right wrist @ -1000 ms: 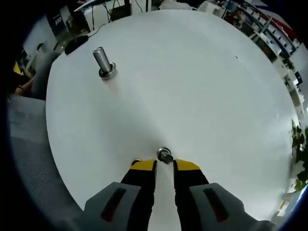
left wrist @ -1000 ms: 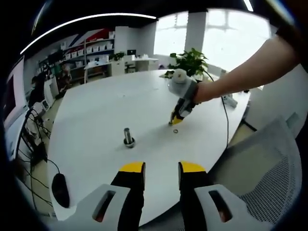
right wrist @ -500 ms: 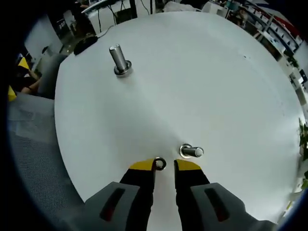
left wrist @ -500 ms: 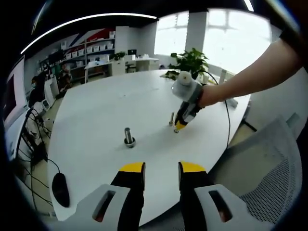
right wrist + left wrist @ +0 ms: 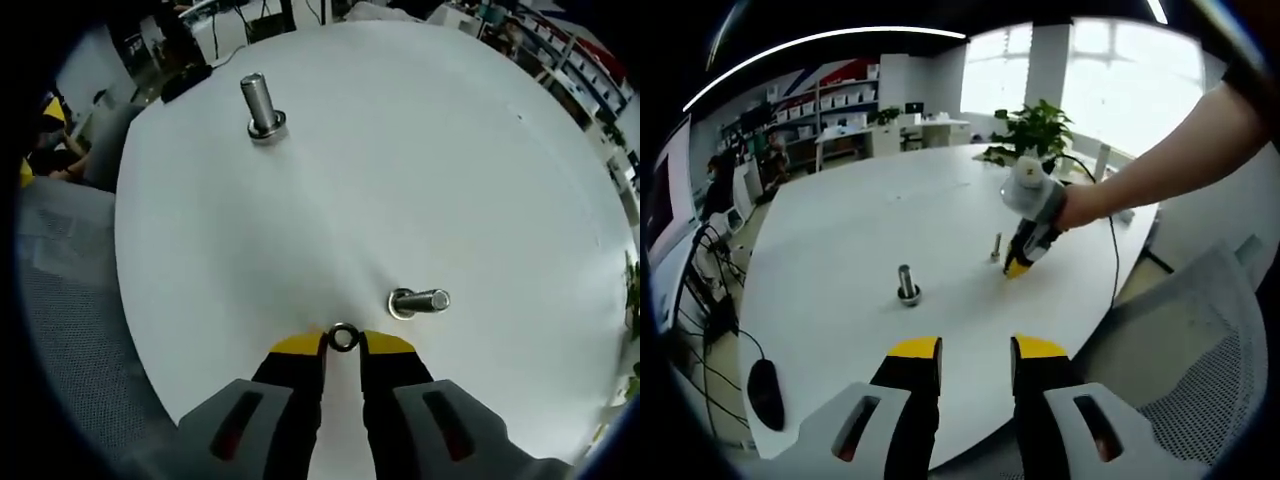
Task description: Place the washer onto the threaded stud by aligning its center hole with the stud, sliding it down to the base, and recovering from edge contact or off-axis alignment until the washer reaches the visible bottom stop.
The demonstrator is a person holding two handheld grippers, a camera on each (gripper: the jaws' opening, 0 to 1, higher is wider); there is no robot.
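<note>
Right gripper has lifted the washer beside the stud.

In the left gripper view, the washer at the right gripper is too small to tell.

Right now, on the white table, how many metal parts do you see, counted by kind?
Threaded studs: 2, a near stud and a far stud
Washers: 1, the washer at the right gripper tips
Total: 3

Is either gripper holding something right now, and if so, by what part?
The right gripper pinches the washer by its outer rim between its fingers. The left gripper holds nothing.
</note>
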